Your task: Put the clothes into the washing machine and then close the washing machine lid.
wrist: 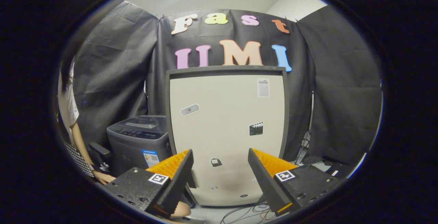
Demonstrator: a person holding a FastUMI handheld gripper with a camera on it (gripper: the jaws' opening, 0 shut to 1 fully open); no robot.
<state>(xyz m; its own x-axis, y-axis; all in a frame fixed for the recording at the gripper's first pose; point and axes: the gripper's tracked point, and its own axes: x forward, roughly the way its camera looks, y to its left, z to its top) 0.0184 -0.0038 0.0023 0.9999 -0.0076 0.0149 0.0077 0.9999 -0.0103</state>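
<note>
I have the gripper [220,179] low in the frame with its fingers spread wide and nothing between them. Straight ahead, filling the centre, stands a tall pale panel [227,135] with a dark border and a few stickers; I read it as a cabinet or fridge front, not my target.

The washing machine [138,141] sits at lower left, just beside that panel's left edge and beyond my left finger. It is a dark grey top-loader, and from here its lid [143,123] looks to be lying flat, though the angle is shallow and I cannot be sure. I see no clothes from this angle.

A person [68,114] stands at the far left, a hand [104,177] resting low near the machine's base. Loose cables [246,213] trail on the floor at bottom centre.

I expect clothes to be light, limp and prone to sagging, so I would pinch a bunched fold rather than an edge. The lid should be rigid and light; I would take its front lip.
</note>
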